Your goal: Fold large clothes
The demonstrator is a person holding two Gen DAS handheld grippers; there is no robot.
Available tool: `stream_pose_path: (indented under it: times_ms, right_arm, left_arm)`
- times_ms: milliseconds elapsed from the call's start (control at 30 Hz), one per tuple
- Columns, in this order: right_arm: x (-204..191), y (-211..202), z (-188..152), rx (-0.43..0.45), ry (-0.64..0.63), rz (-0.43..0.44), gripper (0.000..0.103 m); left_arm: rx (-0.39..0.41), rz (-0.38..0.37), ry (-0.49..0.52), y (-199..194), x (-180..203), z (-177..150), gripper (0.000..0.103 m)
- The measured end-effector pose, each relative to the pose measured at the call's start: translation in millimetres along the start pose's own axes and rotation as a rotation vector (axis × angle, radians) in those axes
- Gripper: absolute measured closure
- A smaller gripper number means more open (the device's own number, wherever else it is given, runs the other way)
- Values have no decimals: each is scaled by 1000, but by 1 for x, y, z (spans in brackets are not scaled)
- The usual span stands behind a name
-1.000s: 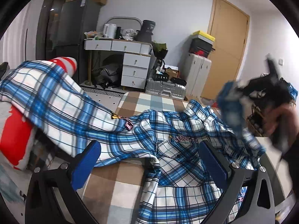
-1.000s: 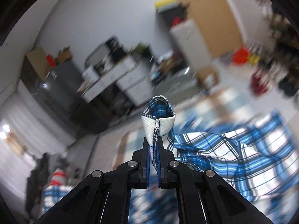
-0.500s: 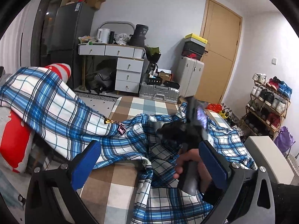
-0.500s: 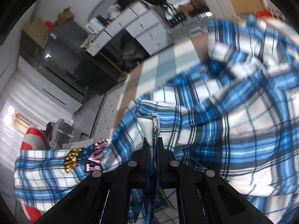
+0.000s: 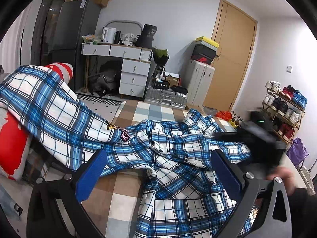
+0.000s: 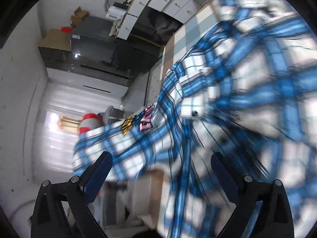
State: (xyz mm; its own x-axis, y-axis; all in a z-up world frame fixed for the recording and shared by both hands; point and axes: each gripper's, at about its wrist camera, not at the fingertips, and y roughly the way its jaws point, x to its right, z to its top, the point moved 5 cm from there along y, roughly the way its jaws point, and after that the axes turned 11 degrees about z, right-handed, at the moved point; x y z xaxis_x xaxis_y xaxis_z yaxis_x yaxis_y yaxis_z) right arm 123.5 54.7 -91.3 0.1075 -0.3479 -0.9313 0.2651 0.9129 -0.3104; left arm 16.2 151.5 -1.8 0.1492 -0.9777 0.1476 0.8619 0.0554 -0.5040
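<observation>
A blue and white plaid shirt (image 5: 174,158) lies rumpled on the checked bed cover (image 5: 118,198). One sleeve (image 5: 49,107) drapes left over a red and white pillow (image 5: 11,138). My left gripper (image 5: 158,174) stands open above the shirt's middle, nothing between its fingers. The right gripper (image 5: 263,144) shows blurred at the right of the left wrist view, held by a hand (image 5: 285,178). In the right wrist view my right gripper (image 6: 160,174) has its jaws opening wide over the blurred shirt (image 6: 227,103), with no cloth pinched.
White drawers (image 5: 134,75), a dark fridge (image 5: 67,35) and suitcases (image 5: 198,83) stand beyond the bed's far edge. A wooden door (image 5: 231,55) and a shoe rack (image 5: 285,103) are at the right. A purple bag (image 5: 299,150) sits by the rack.
The right gripper carried the sleeve cuff down over the shirt, then opened and let it go. It drew back to the right. The left gripper stayed in place, open.
</observation>
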Motion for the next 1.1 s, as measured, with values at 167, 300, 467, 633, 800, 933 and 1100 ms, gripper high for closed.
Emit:
stream_pose_path:
  times_ms: [167, 300, 467, 633, 800, 933, 1100]
  right_arm:
    - [0, -117, -18, 162, 49, 3, 0]
    - [-14, -184, -58, 384, -25, 13, 0]
    - [-57, -167, -97, 414, -420, -201, 0]
    - [-81, -137, -95, 500, -686, -362, 0]
    - [-52, -121, -74, 510, -677, -406, 0]
    - [-18, -124, -77, 449, -551, -390, 0]
    - [-10, -142, -81, 456, -483, -335, 0]
  left_arm:
    - [-2, 14, 28, 1, 8, -4, 1]
    - [-37, 20, 56, 11, 12, -9, 1]
    - [-49, 96, 50, 18, 3, -8, 1]
    - [-88, 183, -12, 17, -21, 7, 1]
    - [-109, 197, -88, -3, -50, 31, 1]
    - [-84, 245, -131, -33, -83, 54, 1]
    - [-24, 365, -231, -69, -151, 77, 1]
